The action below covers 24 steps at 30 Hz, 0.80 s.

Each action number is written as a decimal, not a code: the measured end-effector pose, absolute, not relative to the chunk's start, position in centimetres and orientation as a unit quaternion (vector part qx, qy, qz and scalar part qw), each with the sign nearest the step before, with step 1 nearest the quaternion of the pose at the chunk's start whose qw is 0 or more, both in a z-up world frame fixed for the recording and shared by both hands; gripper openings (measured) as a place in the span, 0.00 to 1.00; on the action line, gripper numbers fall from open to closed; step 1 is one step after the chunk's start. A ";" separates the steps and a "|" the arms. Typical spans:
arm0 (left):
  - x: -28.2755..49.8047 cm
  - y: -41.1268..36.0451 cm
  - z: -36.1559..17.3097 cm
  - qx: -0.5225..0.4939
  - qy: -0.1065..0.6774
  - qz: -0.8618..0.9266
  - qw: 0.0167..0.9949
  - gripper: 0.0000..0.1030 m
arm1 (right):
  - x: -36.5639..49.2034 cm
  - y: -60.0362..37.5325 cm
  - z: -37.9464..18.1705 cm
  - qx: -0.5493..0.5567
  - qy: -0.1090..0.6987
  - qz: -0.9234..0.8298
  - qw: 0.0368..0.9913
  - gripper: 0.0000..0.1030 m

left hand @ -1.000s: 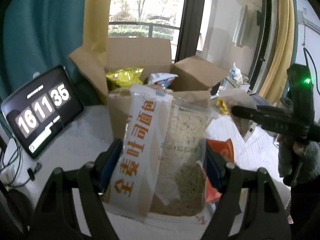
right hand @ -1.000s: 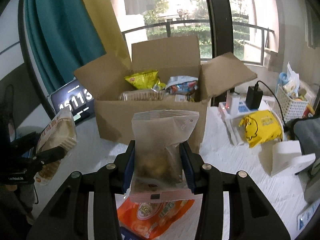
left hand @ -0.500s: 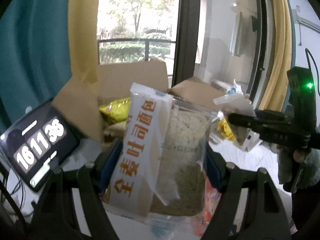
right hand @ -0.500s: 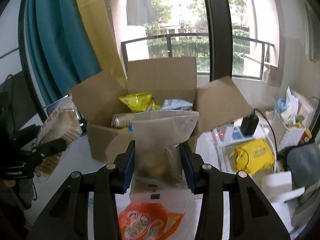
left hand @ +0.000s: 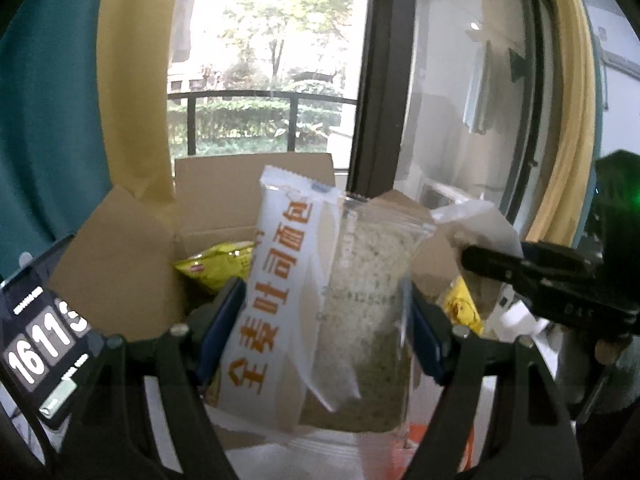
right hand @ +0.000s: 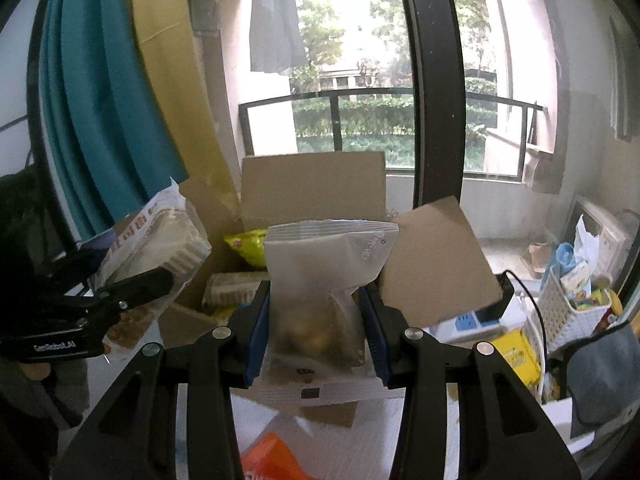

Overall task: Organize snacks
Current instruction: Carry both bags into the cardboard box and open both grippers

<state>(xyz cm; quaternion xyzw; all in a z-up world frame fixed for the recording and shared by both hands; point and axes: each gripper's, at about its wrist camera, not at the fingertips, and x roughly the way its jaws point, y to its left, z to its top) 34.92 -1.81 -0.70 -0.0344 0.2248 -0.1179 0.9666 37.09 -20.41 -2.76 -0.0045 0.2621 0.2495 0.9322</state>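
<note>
- Progress: the cardboard box (right hand: 312,184) at mid-frame stands with its flaps open and already holds a yellow snack bag (right hand: 246,246) and a long pale packet (right hand: 232,284). Two more packs are in the air before it, so I judge the job partly done.
- Left of the right wrist view: the left gripper (left hand: 320,332) is clamped about half open on a bread pack (left hand: 320,304), its blue pads pressing both sides. The pack is upright, in front of the box.
- Centre of that view: the right gripper (right hand: 316,328) is closed to a medium gap on a frosted pouch (right hand: 324,280), held upright just before the box's near wall.
- Left to do: both packs go in the box; an orange packet (right hand: 268,456) lies at the lower edge on the white table (right hand: 472,420).
- Writing: the bread pack reads 全麦吐司面包 in orange; the tablet (left hand: 44,352) at lower left shows "1611"; the left gripper's body carries small, unclear lettering; the pouch's print is too faint.
</note>
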 end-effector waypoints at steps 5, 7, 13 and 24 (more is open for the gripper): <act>38.2 -2.6 -1.7 -0.057 0.245 -0.125 0.960 0.75 | 39.1 -21.0 -2.8 0.010 0.256 0.240 0.936 0.44; 39.4 -2.9 -2.2 -0.059 0.248 -0.123 0.959 0.75 | 39.5 -21.2 -2.9 0.013 0.256 0.237 0.937 0.44; 44.2 -2.7 -3.9 -0.092 0.272 -0.093 0.953 0.77 | 40.8 -21.7 -3.3 0.015 0.259 0.228 0.938 0.44; 45.0 1.3 -3.0 -0.144 0.256 -0.076 0.953 0.92 | 44.5 -19.9 -4.1 0.021 0.272 0.234 0.933 0.44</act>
